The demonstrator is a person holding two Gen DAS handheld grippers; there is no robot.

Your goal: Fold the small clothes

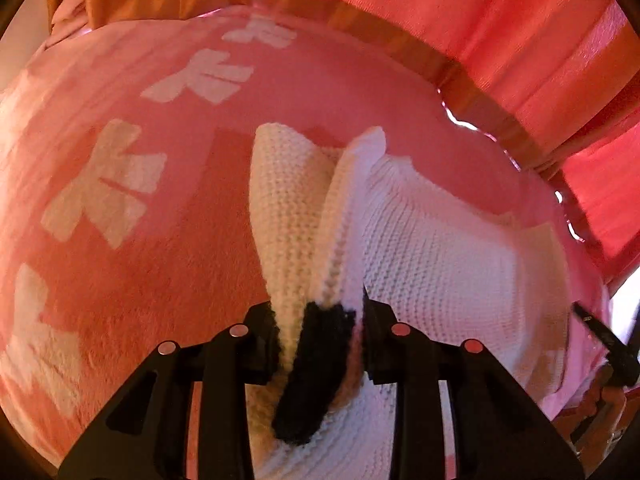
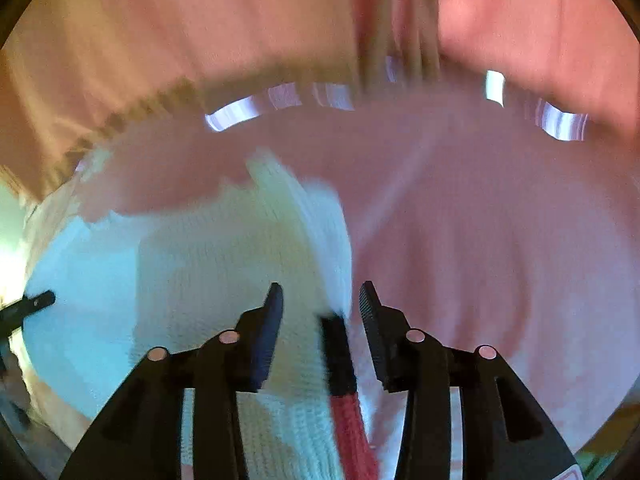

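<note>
A small white knitted garment [image 1: 440, 240] with a black trim [image 1: 316, 360] lies on a pink blanket [image 1: 160, 240]. My left gripper [image 1: 320, 332] is shut on a bunched fold of the garment at the black trim, with a fold standing up in front of it. In the blurred right wrist view the same garment [image 2: 224, 264] lies at left and centre. My right gripper [image 2: 320, 312] has its jaws apart around the garment's edge, where a black and red trim [image 2: 344, 392] runs between the fingers.
The pink blanket has white patterns [image 1: 108, 184] on its left side. Orange-red curtains [image 1: 480, 20] hang behind the surface's far edge. The other gripper's tip [image 1: 600, 336] shows at the right edge of the left wrist view and at the left edge [image 2: 28, 308] of the right wrist view.
</note>
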